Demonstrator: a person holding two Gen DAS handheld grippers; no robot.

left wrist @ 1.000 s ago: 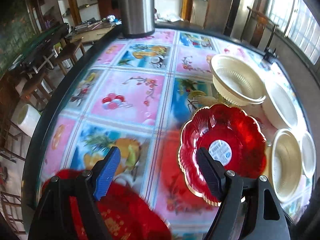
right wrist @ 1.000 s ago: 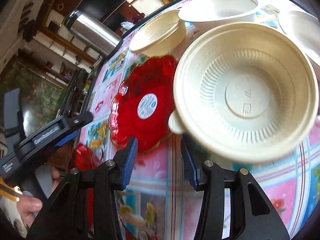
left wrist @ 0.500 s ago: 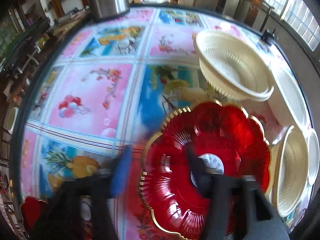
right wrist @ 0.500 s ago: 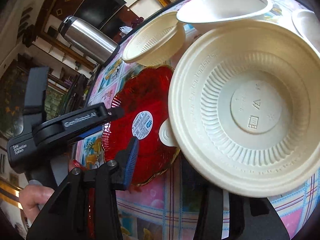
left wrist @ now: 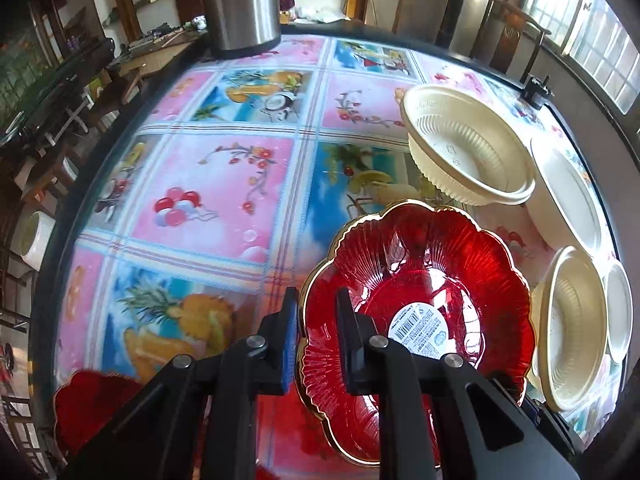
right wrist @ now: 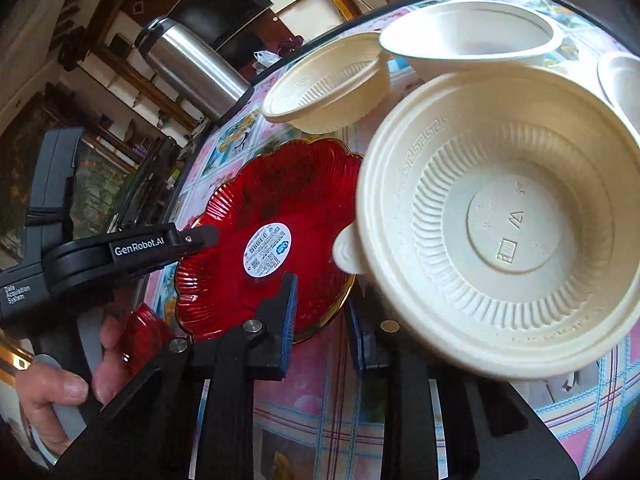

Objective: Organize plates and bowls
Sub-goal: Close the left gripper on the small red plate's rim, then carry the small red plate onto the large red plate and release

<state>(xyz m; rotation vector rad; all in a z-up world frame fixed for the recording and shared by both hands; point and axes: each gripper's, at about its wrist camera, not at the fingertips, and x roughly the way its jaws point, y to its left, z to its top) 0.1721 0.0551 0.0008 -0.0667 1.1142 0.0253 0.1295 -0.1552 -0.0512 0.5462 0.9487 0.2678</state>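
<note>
A red scalloped plate [left wrist: 424, 276] with a gold rim and a white sticker lies on the patterned table; it also shows in the right wrist view [right wrist: 276, 236]. My left gripper [left wrist: 318, 320] is shut on its near left rim. My right gripper [right wrist: 324, 308] is shut on the rim of a large cream bowl [right wrist: 508, 220] and holds it tilted above the table, right of the red plate. That cream bowl shows in the left wrist view [left wrist: 572, 332] at the right edge.
A cream ribbed bowl [left wrist: 464, 152] and a smooth white bowl [left wrist: 568, 192] sit behind the red plate. A steel flask [left wrist: 240, 0] stands at the table's far edge. Another red plate [left wrist: 96, 408] lies at the near left. A small white bowl [left wrist: 620, 312] lies far right.
My left gripper has moved right onto the red plate and closed on its rim. My right gripper has drawn the cream bowl nearer and tilted it more.
</note>
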